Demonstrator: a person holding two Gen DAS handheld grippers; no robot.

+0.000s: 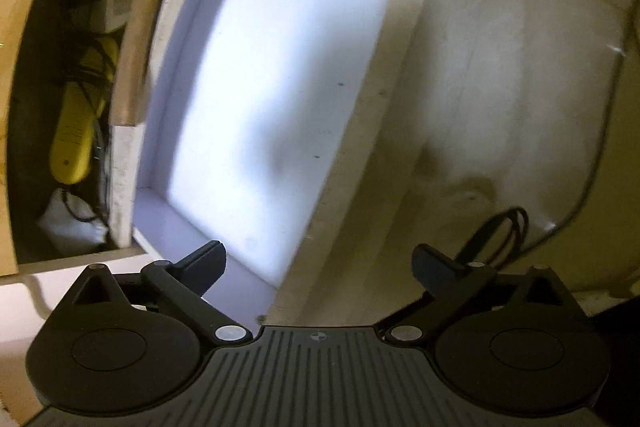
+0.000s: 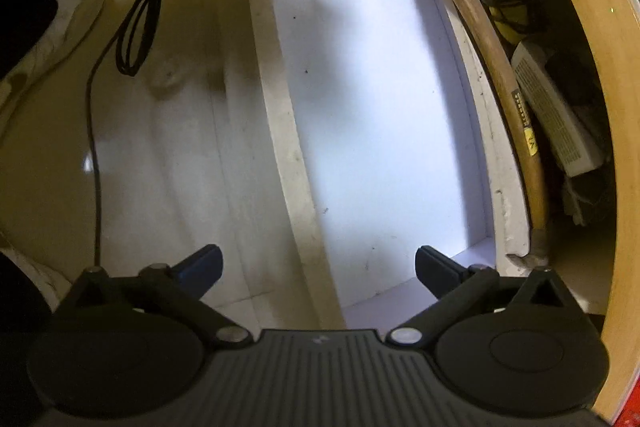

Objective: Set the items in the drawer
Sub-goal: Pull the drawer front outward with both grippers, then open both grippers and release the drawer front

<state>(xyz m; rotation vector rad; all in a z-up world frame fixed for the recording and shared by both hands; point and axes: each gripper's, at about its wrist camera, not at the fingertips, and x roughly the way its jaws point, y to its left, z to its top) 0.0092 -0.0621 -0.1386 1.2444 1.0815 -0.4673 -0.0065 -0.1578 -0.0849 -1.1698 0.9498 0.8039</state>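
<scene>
We hold both tools tilted down over the pulled-out drawer (image 1: 280, 67), whose white floor lies bare below us: no item rests in it in either view. The left gripper (image 1: 318, 263) has its fingers (image 1: 208, 261) spread wide with nothing between them, and the right gripper (image 2: 318, 263) likewise stands with its fingers (image 2: 434, 265) wide apart and empty. So the step in hand, as we judge it, is to fetch the first thing to stow. Which things are meant we cannot tell. Behind the drawer's back wall, in the cabinet cavity, lie a wooden-handled hammer (image 2: 492, 67), a yellow tool (image 1: 76, 131) tangled with dark wires and a white box (image 2: 556, 115); on the front side a looped black cable (image 2: 140, 15) hangs over the pale floor (image 2: 168, 147). To do this well we should pick one target, swing only one gripper toward it and keep the other out of the way above the drawer. We should approach the hammer across its handle rather than along it, keep the fingers clear of the drawer's rim (image 2: 288, 147), and avoid snagging the wires round the yellow tool.
</scene>
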